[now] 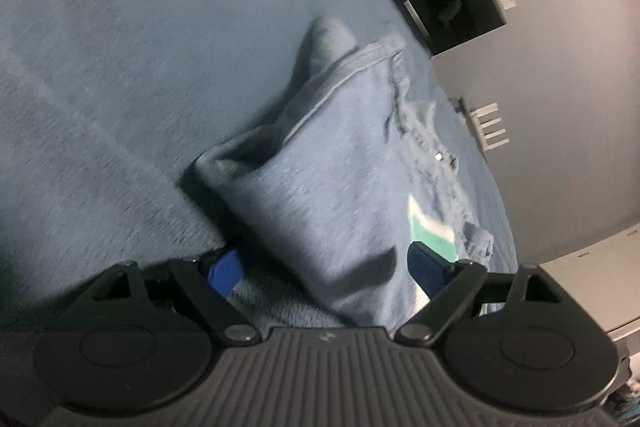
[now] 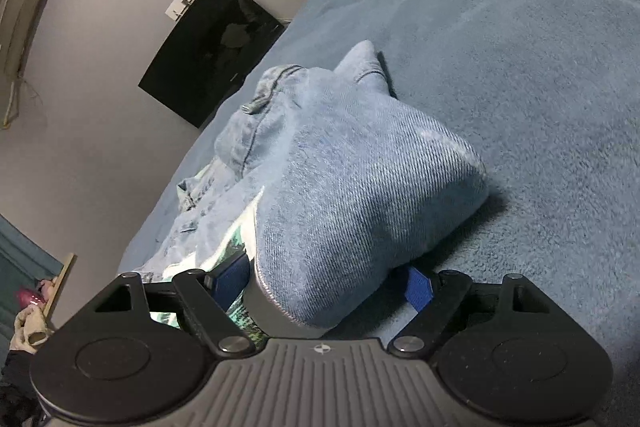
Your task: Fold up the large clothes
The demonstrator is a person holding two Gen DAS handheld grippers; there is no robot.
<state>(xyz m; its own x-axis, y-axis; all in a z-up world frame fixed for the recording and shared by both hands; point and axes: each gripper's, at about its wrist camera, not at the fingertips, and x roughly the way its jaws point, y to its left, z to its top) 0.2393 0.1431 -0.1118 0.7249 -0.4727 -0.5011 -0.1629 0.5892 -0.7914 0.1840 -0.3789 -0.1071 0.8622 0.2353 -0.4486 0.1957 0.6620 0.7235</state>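
1. Between your left tongs, spread wide, a fold of the jeans sits unclamped.
2. Your right tongs also stand wide, with denim bunched between the blue pads.
3. Jeans lie folded on the blue blanket, waistband toward the wall.
4. Beyond the bed edge, a black screen hangs on the grey wall.

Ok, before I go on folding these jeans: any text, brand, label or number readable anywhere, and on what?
None can be read.
Jeans: no label or tag text visible; the metal button is too small to read.
Right gripper body: a small round emblem, no letters.
Black screen on the wall: blank, only reflections.
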